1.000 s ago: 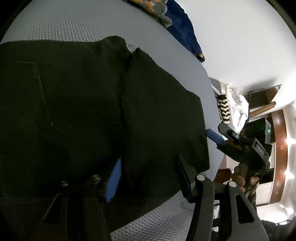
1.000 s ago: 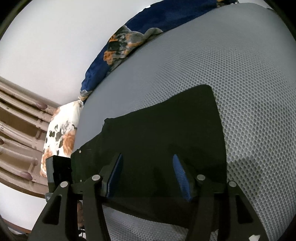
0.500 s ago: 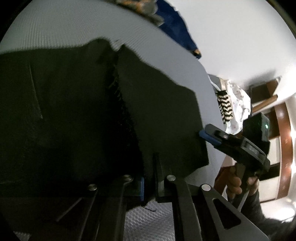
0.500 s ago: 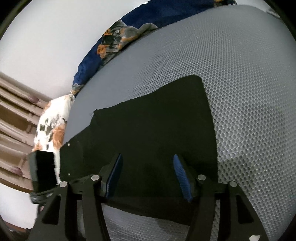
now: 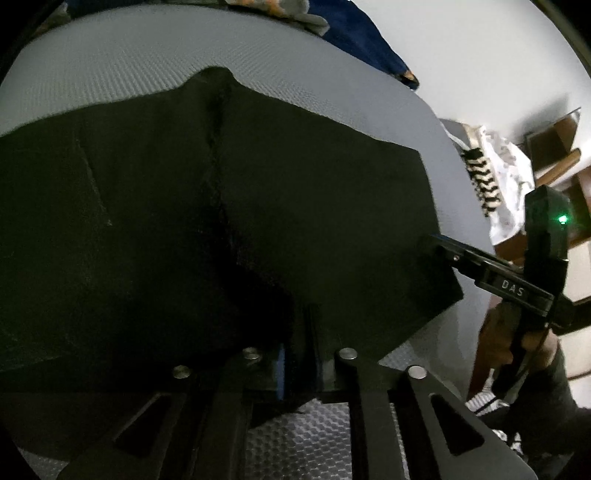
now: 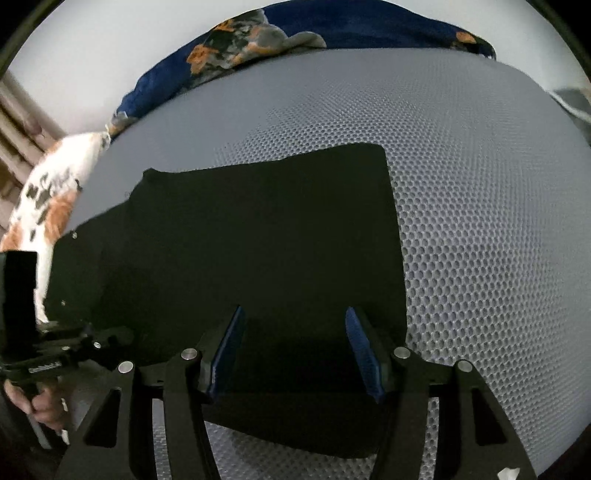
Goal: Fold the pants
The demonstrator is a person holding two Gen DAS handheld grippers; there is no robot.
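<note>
Black pants (image 5: 295,203) lie spread on a grey mesh mattress (image 5: 147,55). My left gripper (image 5: 299,354) grips a bunched fold of the fabric at the near edge; its jaws are nearly together, just opening, with cloth pinched between them. In the right wrist view, my right gripper (image 6: 293,332) stands open over the near edge of the pants (image 6: 258,240), fabric lying between its blue pads (image 6: 229,350) without being pressed. The right gripper (image 5: 434,245) also shows at the pants' right edge. The left gripper (image 6: 92,341) sits at the far left, a hand below it.
A blue floral blanket (image 6: 332,33) lies along the far edge of the mattress (image 6: 480,184). A white and orange patterned pillow (image 6: 48,199) sits at the left. Beyond the mattress's right side are a striped cloth (image 5: 480,181) and wooden furniture (image 5: 561,136).
My left gripper's jaws went from wide apart to pinched on the pants' near edge, bunching the cloth. The right gripper slid in along the pants' right edge, still open.
</note>
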